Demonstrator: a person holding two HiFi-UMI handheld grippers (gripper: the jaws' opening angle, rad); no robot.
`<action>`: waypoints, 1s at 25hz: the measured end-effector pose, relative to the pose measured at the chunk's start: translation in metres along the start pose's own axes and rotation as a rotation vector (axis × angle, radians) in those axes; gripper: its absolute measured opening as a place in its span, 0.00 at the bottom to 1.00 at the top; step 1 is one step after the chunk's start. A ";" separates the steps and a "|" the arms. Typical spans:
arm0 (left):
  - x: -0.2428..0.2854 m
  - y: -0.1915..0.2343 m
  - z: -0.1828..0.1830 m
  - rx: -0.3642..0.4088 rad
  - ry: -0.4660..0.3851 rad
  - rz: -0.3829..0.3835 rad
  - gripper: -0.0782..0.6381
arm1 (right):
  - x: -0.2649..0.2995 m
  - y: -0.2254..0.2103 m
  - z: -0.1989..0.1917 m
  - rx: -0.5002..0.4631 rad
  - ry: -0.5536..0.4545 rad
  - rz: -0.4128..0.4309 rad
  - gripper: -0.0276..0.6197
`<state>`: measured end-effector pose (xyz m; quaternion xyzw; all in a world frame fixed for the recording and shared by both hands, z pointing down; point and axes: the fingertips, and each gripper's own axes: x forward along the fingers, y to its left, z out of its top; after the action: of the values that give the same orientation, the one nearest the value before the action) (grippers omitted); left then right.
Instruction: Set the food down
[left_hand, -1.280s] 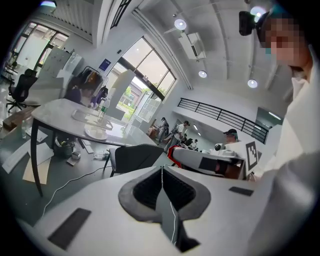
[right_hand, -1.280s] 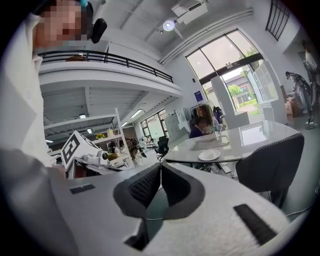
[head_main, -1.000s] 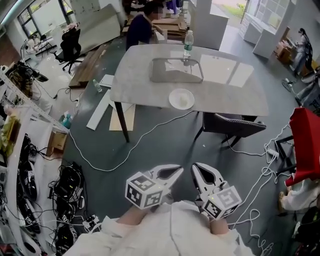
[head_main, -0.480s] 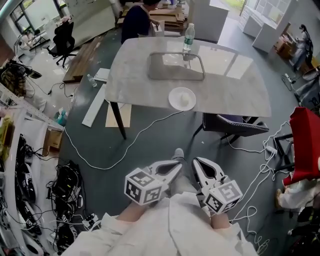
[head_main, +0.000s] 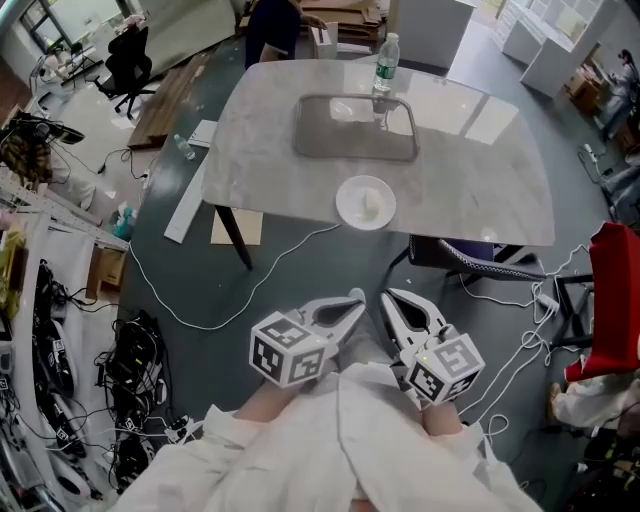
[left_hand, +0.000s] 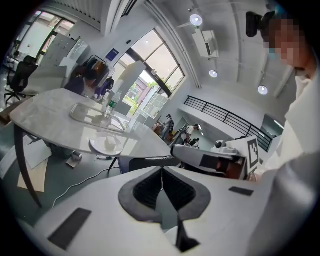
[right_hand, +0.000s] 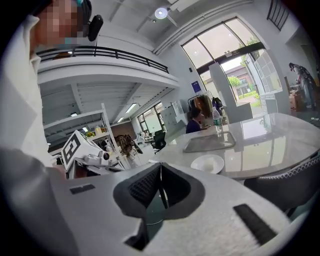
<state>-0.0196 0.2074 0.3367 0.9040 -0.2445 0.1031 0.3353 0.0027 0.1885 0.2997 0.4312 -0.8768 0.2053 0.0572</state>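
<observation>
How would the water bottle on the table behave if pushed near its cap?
The water bottle stands tall and narrow, so a high push would probably tip it. It looks like clear plastic, so likely light and squashy. The glossy table may let it slide.

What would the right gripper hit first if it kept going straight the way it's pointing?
Probably the near edge of the marble table, left of the white plate. Nothing shows ahead of the right gripper before that, though depth is unclear.
</observation>
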 end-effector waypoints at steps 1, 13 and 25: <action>0.007 0.003 0.005 0.005 0.005 -0.002 0.13 | 0.005 -0.008 0.003 0.002 0.000 0.000 0.05; 0.079 0.064 0.086 -0.008 0.005 0.041 0.13 | 0.071 -0.093 0.048 0.016 0.044 0.062 0.05; 0.134 0.114 0.136 -0.064 -0.009 0.084 0.13 | 0.122 -0.159 0.070 0.044 0.095 0.164 0.05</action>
<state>0.0403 -0.0065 0.3442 0.8822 -0.2871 0.1050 0.3581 0.0566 -0.0159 0.3197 0.3488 -0.9008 0.2485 0.0722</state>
